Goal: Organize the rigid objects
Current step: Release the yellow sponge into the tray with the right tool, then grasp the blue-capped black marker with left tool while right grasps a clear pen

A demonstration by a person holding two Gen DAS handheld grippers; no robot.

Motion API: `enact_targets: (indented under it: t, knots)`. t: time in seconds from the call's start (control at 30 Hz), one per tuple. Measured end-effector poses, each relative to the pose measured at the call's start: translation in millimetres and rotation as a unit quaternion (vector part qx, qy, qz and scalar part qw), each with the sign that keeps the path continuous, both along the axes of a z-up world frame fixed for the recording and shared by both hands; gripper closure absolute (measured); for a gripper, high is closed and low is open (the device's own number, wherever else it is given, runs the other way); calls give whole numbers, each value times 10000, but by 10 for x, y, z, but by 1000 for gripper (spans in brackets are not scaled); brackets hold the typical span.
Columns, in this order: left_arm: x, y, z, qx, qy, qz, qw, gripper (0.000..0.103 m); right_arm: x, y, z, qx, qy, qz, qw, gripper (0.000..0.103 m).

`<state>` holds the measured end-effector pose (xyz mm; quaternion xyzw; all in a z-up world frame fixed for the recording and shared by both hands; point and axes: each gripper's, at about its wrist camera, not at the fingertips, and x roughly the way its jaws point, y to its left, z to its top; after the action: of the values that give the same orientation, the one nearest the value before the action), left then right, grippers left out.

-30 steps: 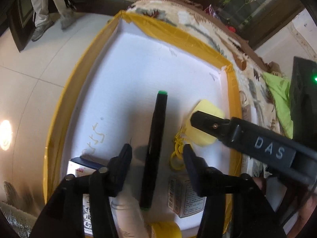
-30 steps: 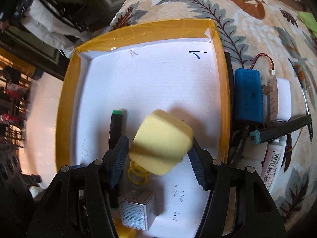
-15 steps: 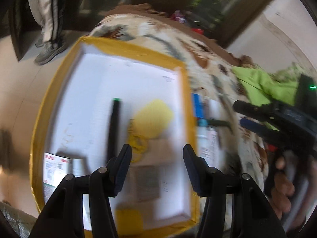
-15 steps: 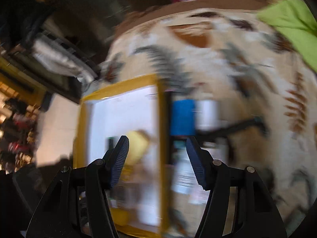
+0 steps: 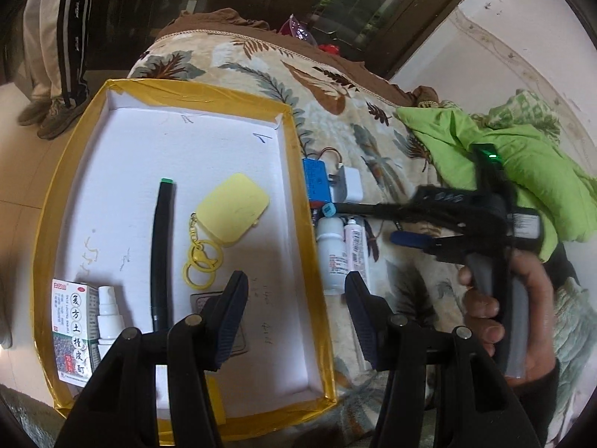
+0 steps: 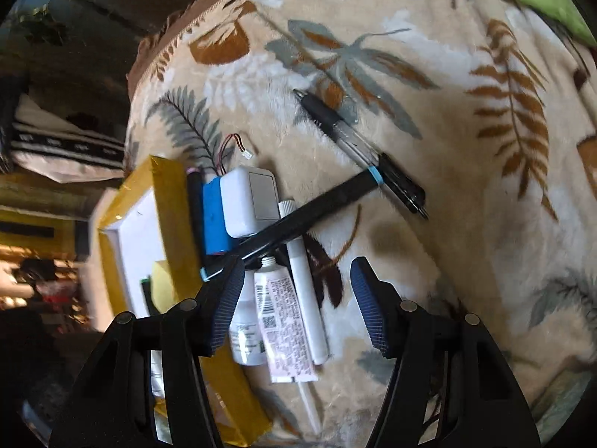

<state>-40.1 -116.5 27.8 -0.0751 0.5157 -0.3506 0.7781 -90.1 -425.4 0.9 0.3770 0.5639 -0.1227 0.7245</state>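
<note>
The right gripper (image 6: pixel 291 298) hangs over the loose pile just outside the yellow tray (image 6: pixel 175 224), its empty jaws closing slightly. The black marker (image 6: pixel 294 220) lies ahead of its left finger, long axis slanting away from the tray across a white tube (image 6: pixel 283 321). The left gripper (image 5: pixel 296 317), open and empty, hovers over the tray's near edge, farther from the marker

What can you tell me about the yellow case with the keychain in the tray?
The yellow case is a rounded-rectangle pouch of smooth, plastic-looking material, lying flat and tilted on the white floor of the gold-edged tray. A yellow chain with a clasp and two rings hangs from its lower left corner. It lies just right of the black marker, apparently not touching it. No claw holds it.
</note>
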Motion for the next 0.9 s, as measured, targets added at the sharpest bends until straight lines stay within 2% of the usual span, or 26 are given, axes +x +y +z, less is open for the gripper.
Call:
enact_targets:
  t: [0.1, 0.2, 0.3, 0.43, 0.57, 0.67, 0.73, 0.83, 0.9]
  knots:
    - [-7, -23, 14, -47, 16, -23, 10000, 49, 38, 10, -76, 5, 113, 80, 9999, 59]
    - [-22, -61, 19, -76, 51, -84, 9999, 49, 43, -117, -113, 451, -104, -259, 9986, 59]
    - [-39, -106, 18, -62, 54, -162, 9998, 49, -21, -261, -116, 625, -273, -748, 9949, 59]
    - [-95, -163, 59, 57, -129, -295, 9995, 49, -90, -432, -206, 882, -252, -1258, 9878, 59]
    - [-153, -315, 140, 427, -540, -552, 9961, 49, -276, -656, -45, 699, -371, -1608, 9838, 59]
    - [-141, -466, 154, 480, -553, -798, 9941, 42, -387, -851, 91, 279, -488, -1749, 9830, 59]
    - [-100, -644, 142, 539, -483, -1001, 9923, 41, -423, -950, 68, 185, -474, -1702, 9841, 59]
    - [-37, -969, 104, 744, -469, -1313, 9874, 41, -381, -966, -53, 296, -365, -1575, 9864, 59]
    - [34, -1273, 62, 1019, -606, -1538, 9810, 41, -314, -934, -104, 309, -371, -1387, 9892, 59]
